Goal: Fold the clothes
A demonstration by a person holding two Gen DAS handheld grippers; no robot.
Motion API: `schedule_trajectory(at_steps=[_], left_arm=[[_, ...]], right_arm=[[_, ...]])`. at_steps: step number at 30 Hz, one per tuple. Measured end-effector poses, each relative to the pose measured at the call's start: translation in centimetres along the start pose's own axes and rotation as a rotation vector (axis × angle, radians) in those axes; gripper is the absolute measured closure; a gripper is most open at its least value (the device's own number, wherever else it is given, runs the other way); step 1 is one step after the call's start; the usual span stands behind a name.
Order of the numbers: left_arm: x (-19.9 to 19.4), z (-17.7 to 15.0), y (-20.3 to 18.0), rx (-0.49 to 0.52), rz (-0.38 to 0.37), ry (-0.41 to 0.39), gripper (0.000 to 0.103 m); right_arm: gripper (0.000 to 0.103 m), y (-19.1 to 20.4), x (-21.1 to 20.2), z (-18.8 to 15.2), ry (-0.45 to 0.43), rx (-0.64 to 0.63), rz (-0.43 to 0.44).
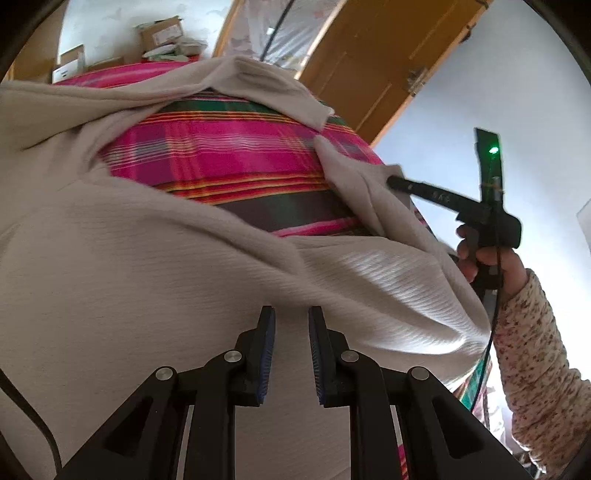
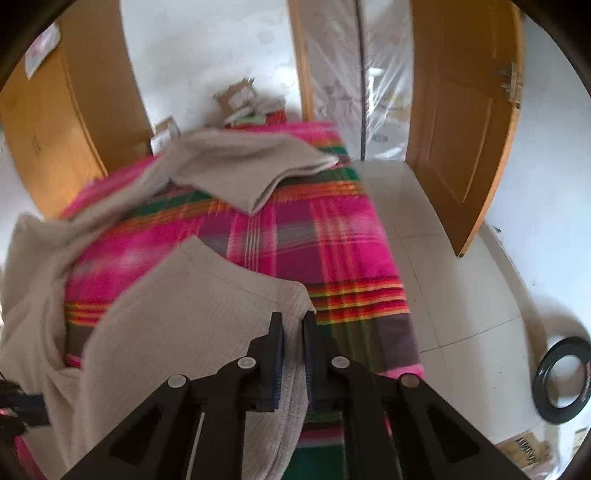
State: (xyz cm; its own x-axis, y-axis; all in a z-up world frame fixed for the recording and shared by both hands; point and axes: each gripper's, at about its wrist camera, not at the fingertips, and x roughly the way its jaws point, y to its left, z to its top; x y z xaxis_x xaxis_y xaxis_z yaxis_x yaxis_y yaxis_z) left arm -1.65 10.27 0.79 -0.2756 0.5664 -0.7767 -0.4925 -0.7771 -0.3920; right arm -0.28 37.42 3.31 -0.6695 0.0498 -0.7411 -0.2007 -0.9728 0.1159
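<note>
A cream knitted garment [image 1: 147,258] lies spread over a pink plaid blanket [image 1: 221,155] on a bed. My left gripper [image 1: 291,317] hovers low over its body, its pads a narrow gap apart with cream fabric filling that gap. In the right wrist view, my right gripper [image 2: 293,321] is shut on a rolled edge of the garment [image 2: 184,295] near the blanket's [image 2: 332,240] right side. A folded-over part [image 2: 251,166] lies farther back. In the left wrist view the right gripper [image 1: 391,181] shows side-on, its tip at a cream fold, held by a hand [image 1: 491,258].
Cardboard boxes [image 1: 162,33] are piled at the far end of the bed. An orange wooden door [image 2: 461,129] stands open on the right above a white tiled floor [image 2: 443,295]. A black ring [image 2: 563,376] lies on that floor. The person's floral sleeve [image 1: 528,350] is at the right.
</note>
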Motion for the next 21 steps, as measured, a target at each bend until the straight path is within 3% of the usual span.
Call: schedule_trajectory(at_steps=[9, 21], left_arm=[[1.4, 1.4, -2.1, 0.054, -0.032, 0.019, 0.084], [2.0, 1.8, -3.0, 0.051, -0.031, 0.019, 0.084]], right_arm=[[0.093, -7.0, -7.2, -1.1, -0.121, 0.106, -0.144], [0.093, -13.9, -11.2, -5.6, -0.134, 0.269, -0.234]])
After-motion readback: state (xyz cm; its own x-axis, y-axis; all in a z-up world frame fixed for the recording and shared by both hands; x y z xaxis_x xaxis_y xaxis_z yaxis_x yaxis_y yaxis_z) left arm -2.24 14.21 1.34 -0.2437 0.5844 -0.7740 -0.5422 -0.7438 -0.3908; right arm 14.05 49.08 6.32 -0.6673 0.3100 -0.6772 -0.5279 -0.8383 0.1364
